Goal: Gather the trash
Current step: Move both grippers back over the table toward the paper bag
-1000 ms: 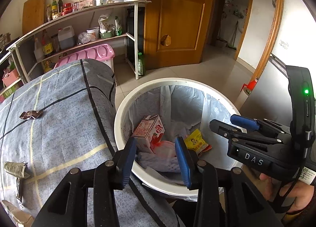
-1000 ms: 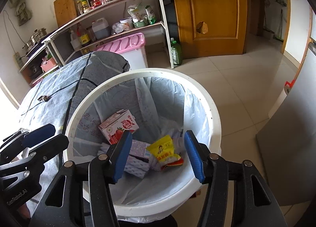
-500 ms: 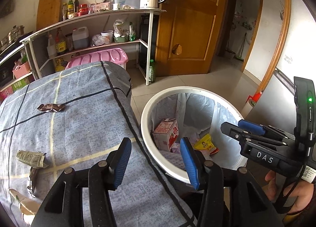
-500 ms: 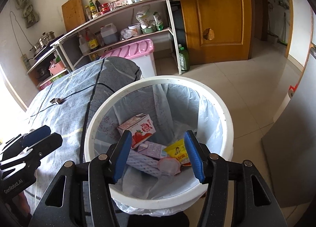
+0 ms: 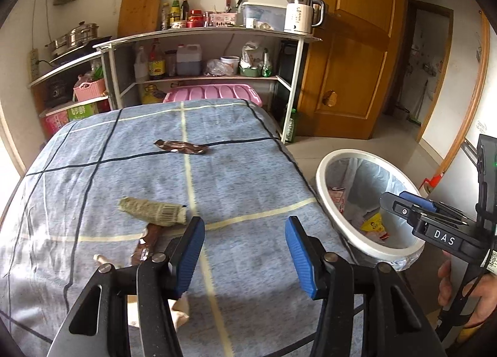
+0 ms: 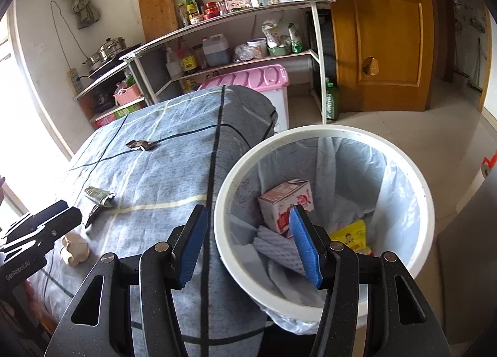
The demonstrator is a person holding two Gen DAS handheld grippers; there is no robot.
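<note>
My left gripper (image 5: 245, 251) is open and empty above the blue-grey cloth on the table (image 5: 242, 177). On the cloth lie a crumpled green-grey wrapper (image 5: 152, 212), a brown wrapper (image 5: 149, 242) just below it, a dark wrapper (image 5: 180, 147) farther back, and a beige crumpled paper (image 5: 180, 310) under my left fingers. My right gripper (image 6: 245, 245) is open and empty over the near rim of the white trash bin (image 6: 323, 136). The bin holds a pink carton (image 6: 282, 201), a yellow packet (image 6: 351, 234) and white foam (image 6: 273, 248). The bin also shows in the left wrist view (image 5: 341, 226).
A white shelf unit (image 5: 217, 34) with bottles and a kettle (image 5: 299, 17) stands behind the table. A pink storage box (image 6: 251, 80) sits by the table's far end. A wooden door (image 6: 382, 31) and tiled floor (image 6: 435, 127) lie to the right.
My left gripper has swung left from over the bin to over the table. My right gripper has drawn back and left from over the bin's middle to its near rim. Both stay open.
</note>
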